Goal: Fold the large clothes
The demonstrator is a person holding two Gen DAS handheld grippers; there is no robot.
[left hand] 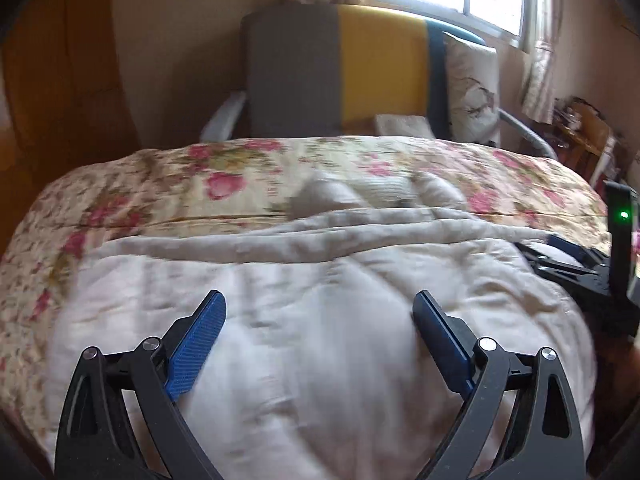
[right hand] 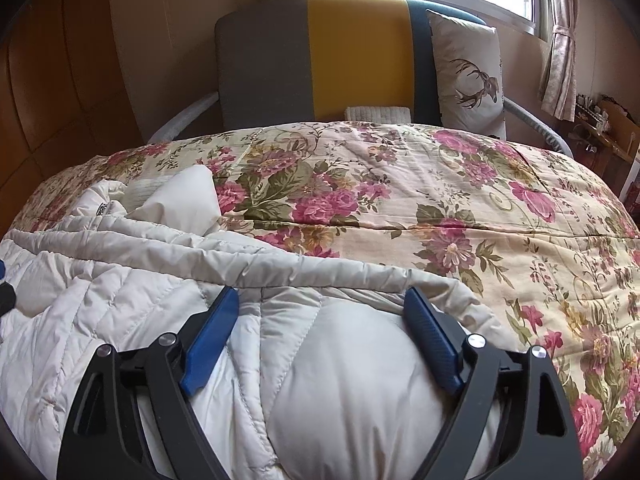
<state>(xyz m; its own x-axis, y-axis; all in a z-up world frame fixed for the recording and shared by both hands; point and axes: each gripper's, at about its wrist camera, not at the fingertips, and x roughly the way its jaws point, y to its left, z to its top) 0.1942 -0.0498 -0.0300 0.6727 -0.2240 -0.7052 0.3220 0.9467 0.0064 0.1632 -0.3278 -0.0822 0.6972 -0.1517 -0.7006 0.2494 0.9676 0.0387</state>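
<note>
Cream quilted jacket [right hand: 120, 292] lies on the flowered bedspread [right hand: 460, 216], spread across the near part of the bed, long axis running side to side across both views. A folded edge of the jacket forms a ridge just ahead of both grippers. Collar and zip end sit at far left in the right wrist view.

Right gripper [right hand: 320, 304] – jaws apart, nothing clamped; padded fabric bulges up between the fingers, tips just short of the ridge. It sits at the jacket's right end, bedspread showing just beyond.

Left gripper [left hand: 320, 308] – jaws wide apart, empty, over the middle of the jacket [left hand: 320, 280]; view is blurred. The right gripper's body shows at its right edge.

Judgement: both are right on the fabric, so the next grab is straight down. The right is nearer an outer edge – likely a fold leftward or away.
</note>
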